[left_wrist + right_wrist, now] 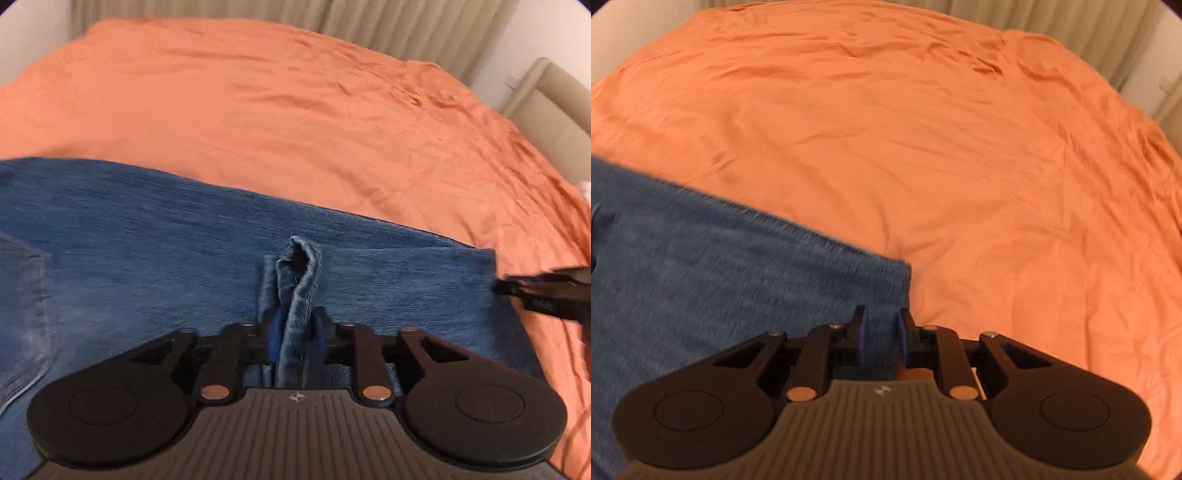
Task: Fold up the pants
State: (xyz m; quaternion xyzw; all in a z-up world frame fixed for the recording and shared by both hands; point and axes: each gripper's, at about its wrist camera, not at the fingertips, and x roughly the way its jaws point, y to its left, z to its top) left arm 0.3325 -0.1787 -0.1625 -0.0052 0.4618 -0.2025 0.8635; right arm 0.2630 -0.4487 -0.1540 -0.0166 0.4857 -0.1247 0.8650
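Blue denim pants (147, 240) lie flat on an orange bedspread (295, 110). My left gripper (293, 325) is shut on a bunched hem fold of the pants (301, 280) that sticks up between its fingers. My right gripper (881, 325) sits at the pants' right corner (879, 280), jaws a little apart with denim between them; the view is blurred. The right gripper also shows in the left wrist view (532, 290) at the pants' right edge.
The orange bedspread (960, 166) stretches far ahead and to the right. Beige curtains (369, 22) hang behind the bed. A beige headboard or chair (546, 103) stands at the far right.
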